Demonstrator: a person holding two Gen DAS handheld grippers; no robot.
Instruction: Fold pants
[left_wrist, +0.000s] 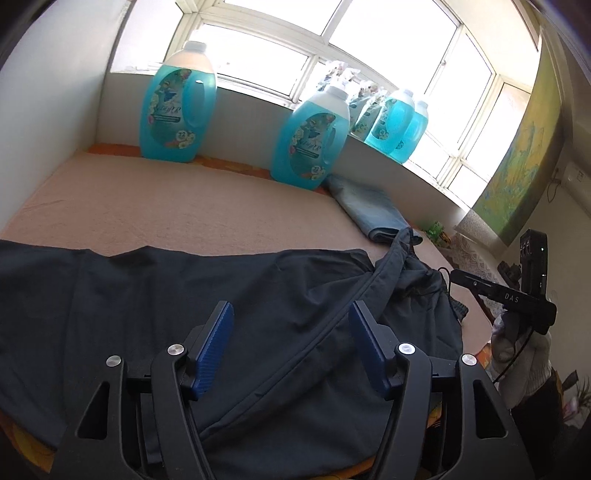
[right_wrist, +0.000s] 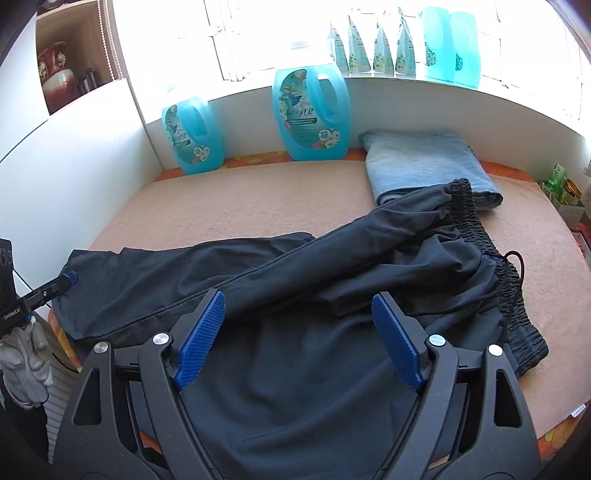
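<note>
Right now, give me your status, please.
Left gripper open, right gripper open, both empty. Black pants rumpled, unfolded. Folded jeans touching the waistband.

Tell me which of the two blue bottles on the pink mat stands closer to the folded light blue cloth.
The right blue bottle, the larger-looking one in the right wrist view, stands just beside the folded cloth. The other blue bottle stands near the left wall.

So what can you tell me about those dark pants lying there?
The dark navy fabric pants lie crumpled on the peach towel-covered surface, one leg thrown diagonally across the other toward the folded light-blue cloth. The gathered elastic waistband and a black drawstring sit at the right. No tongs touch them.
</note>
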